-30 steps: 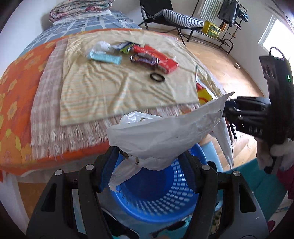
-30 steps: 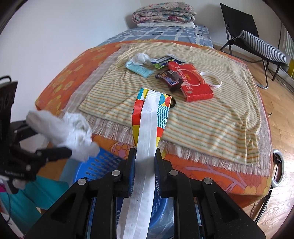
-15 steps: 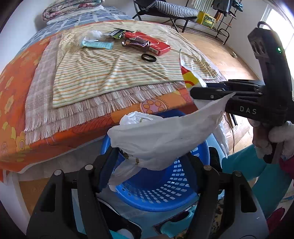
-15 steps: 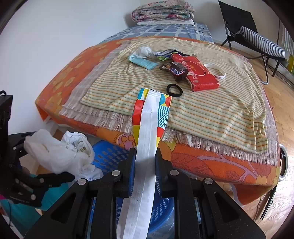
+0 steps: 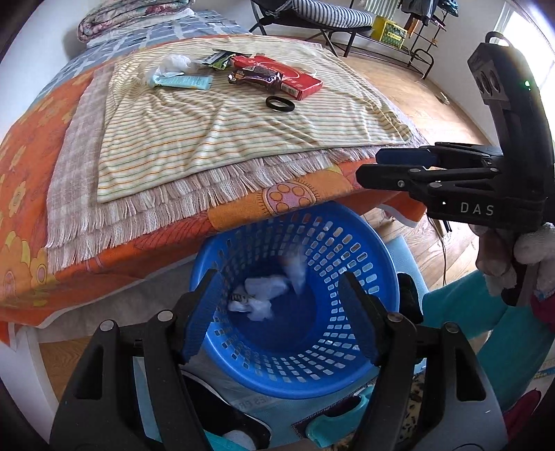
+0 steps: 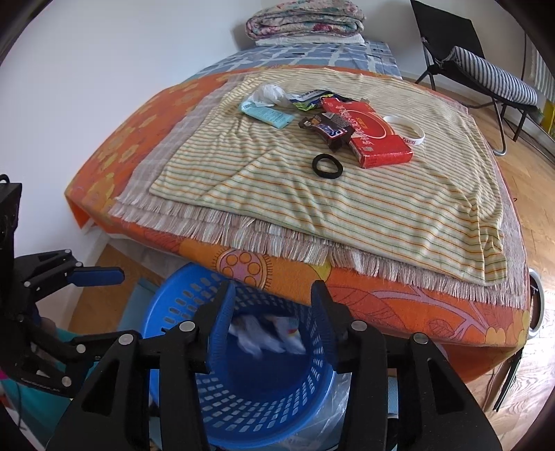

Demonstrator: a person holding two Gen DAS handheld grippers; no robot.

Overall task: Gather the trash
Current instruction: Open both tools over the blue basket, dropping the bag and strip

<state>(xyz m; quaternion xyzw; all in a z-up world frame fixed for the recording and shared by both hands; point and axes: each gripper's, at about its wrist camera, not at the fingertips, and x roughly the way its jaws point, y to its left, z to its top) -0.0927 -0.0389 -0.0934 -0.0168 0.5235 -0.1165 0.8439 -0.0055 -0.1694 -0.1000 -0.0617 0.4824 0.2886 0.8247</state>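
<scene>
A blue plastic basket [image 5: 312,367] stands on the floor at the bed's foot; it also shows in the right wrist view [image 6: 263,409]. White plastic bag trash [image 5: 263,295] and a colourful wrapper [image 6: 288,329] lie inside it. My left gripper [image 5: 281,312] is open and empty above the basket. My right gripper [image 6: 270,322] is open and empty above it too, and shows from the side in the left wrist view [image 5: 392,166]. On the bed's striped cloth lie a red box [image 6: 371,132], a candy wrapper [image 6: 329,128], a teal packet [image 6: 267,114], a crumpled white bag [image 6: 270,93] and a black ring [image 6: 327,166].
A white wristband [image 6: 409,130] lies right of the red box. Folded blankets [image 6: 305,17] sit at the bed's far end. A black folding chair [image 6: 475,59] stands on the wooden floor at the right. The bed edge overhangs the basket.
Both grippers opened. The white plastic bag dropped from the left gripper and the colourful wrapper strip dropped from the right gripper into the basket.
</scene>
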